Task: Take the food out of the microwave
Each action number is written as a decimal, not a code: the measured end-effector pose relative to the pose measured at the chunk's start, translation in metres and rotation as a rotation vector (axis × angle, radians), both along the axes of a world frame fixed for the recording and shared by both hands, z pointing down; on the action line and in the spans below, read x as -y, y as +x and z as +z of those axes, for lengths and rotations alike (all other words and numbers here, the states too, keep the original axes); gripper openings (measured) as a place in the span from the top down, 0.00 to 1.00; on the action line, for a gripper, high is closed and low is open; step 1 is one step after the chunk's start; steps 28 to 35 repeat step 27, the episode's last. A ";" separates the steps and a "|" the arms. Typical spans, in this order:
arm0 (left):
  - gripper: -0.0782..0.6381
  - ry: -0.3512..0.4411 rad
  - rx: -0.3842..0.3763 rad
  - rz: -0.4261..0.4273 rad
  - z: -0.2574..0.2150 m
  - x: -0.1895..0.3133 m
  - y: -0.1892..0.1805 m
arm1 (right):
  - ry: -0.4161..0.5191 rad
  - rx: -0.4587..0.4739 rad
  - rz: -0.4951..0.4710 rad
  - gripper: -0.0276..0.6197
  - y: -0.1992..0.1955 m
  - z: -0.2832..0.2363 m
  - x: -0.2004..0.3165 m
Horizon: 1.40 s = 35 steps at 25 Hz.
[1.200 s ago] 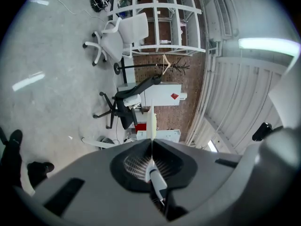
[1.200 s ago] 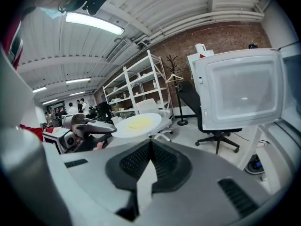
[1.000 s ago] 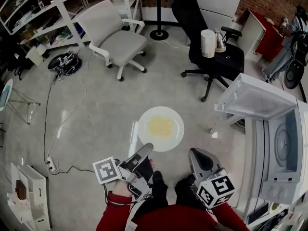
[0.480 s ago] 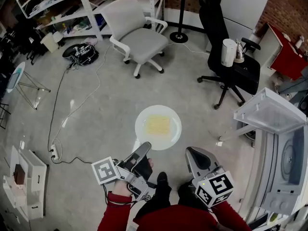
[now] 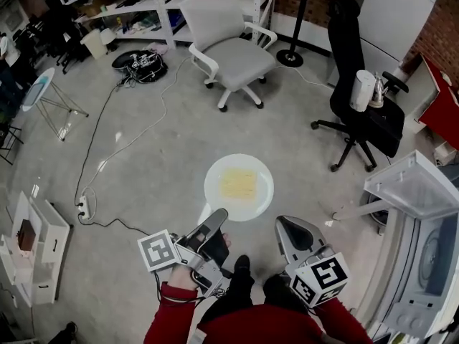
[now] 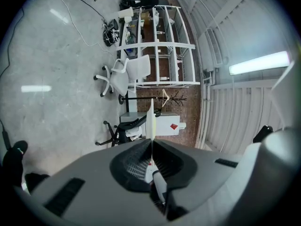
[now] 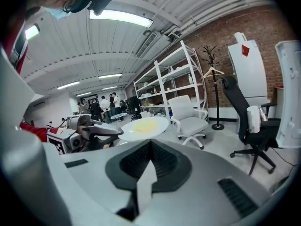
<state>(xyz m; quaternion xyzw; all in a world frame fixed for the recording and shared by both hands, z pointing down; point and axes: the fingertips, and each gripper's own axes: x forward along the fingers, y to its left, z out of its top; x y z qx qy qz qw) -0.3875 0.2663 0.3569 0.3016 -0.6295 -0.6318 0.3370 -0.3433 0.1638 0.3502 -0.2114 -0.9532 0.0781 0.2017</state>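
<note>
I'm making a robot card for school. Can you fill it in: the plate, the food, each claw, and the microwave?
Plate: white plate, round, held up over the floor
Food: flat yellow food in the plate's middle
Left claw: left claw shut on the plate's near rim
Right claw: right claw shut, empty, not touching the plate
Microwave: microwave at the far right, its door open

Workshop-style lab with office furniture. Bare concrete floor (image 5: 143, 163), brick wall (image 7: 225, 32), strip lights (image 7: 121, 18) under a ribbed ceiling. Cluttered white open shelving (image 5: 160, 9), upper left. Two swivel chairs: white chair (image 5: 229, 45), black chair (image 5: 346, 45). Power strip (image 5: 84, 208) and loose cables at left. Microwave (image 5: 430, 253), lower right.
</note>
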 end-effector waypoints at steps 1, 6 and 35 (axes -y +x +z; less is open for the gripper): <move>0.87 0.001 0.000 -0.003 0.000 -0.001 0.000 | 0.002 0.000 -0.003 0.94 0.000 0.000 -0.002; 0.87 0.002 -0.005 -0.011 0.001 -0.003 -0.001 | 0.002 0.000 -0.005 0.94 -0.002 0.001 -0.004; 0.87 0.009 -0.003 -0.001 -0.001 -0.001 0.000 | 0.006 -0.011 -0.015 0.94 0.000 0.002 -0.008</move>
